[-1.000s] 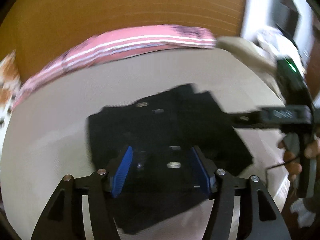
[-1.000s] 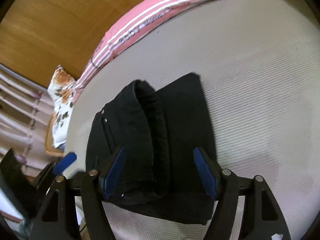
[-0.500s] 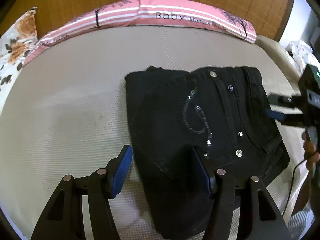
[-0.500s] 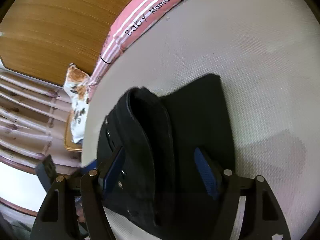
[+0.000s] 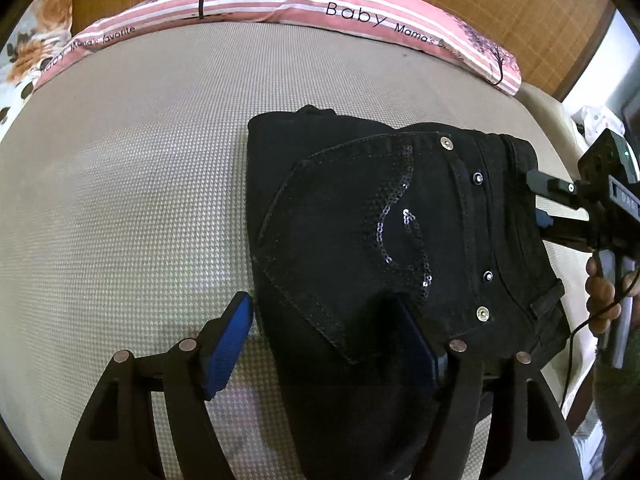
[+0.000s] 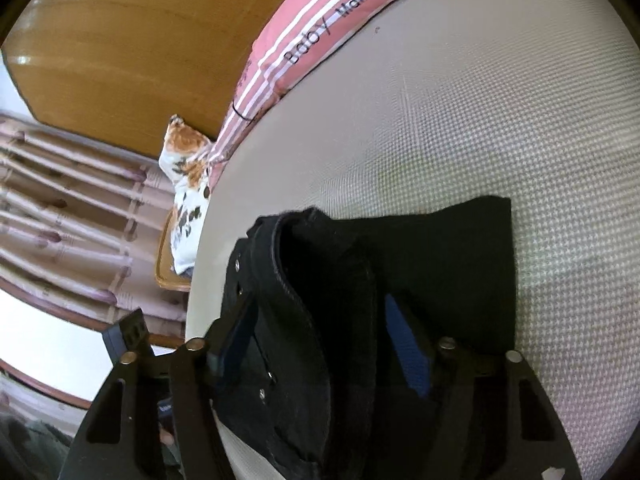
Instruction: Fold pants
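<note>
Black pants (image 5: 384, 232) lie folded into a compact stack on the beige mattress (image 5: 120, 200), sequined back pocket up. My left gripper (image 5: 324, 340) is open, its jaws straddling the stack's near left corner. My right gripper (image 6: 320, 352) is open with the waistband end of the pants (image 6: 320, 280) between its blue pads; in the left wrist view it (image 5: 560, 204) sits at the stack's right edge, held by a hand.
A pink striped pillow (image 5: 304, 4) runs along the far edge against a wooden headboard. A floral pillow (image 5: 36, 48) lies at the far left. In the right wrist view a curtain (image 6: 60, 208) hangs beyond the bed's side.
The left gripper has swung in and lowered over the stack's near left corner. The right gripper has closed in on the waistband end. The pants stayed folded.
</note>
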The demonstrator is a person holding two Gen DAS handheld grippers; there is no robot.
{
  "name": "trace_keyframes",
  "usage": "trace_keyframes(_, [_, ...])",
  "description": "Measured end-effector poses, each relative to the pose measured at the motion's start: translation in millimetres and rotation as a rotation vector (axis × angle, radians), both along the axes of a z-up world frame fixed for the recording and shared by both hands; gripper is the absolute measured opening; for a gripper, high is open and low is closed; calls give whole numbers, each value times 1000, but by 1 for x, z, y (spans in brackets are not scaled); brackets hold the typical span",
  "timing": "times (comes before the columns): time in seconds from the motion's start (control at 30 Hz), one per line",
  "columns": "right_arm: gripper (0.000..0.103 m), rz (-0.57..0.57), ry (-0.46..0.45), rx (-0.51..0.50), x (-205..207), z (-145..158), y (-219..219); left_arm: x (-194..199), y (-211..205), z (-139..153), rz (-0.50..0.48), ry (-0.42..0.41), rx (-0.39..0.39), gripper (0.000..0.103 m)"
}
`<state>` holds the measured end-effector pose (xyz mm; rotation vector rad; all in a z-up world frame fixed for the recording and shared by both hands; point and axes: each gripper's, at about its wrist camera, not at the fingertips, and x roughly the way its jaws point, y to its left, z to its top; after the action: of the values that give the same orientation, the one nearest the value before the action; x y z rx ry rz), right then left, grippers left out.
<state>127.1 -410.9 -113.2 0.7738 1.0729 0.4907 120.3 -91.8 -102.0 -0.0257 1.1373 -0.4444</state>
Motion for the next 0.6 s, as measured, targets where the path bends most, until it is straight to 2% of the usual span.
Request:
trace_keyframes(0.3, [57, 127, -29, 101, -5, 0, 14, 2, 1, 0, 2, 1, 2, 77])
trace_keyframes(0.37, [52, 103, -23, 71, 0, -3, 15, 2, 1, 0, 3, 0, 1, 78])
trace_keyframes(0.47, [35, 18, 8, 101, 8, -16, 6, 3, 2, -1, 7, 0, 0, 78])
trace_keyframes(0.57, [34, 0, 8, 102, 8, -17, 6, 4, 1, 0, 7, 0, 2, 78])
trace_keyframes(0.6, [31, -5, 8, 98, 7, -16, 7, 4, 1, 0, 7, 0, 2, 78])
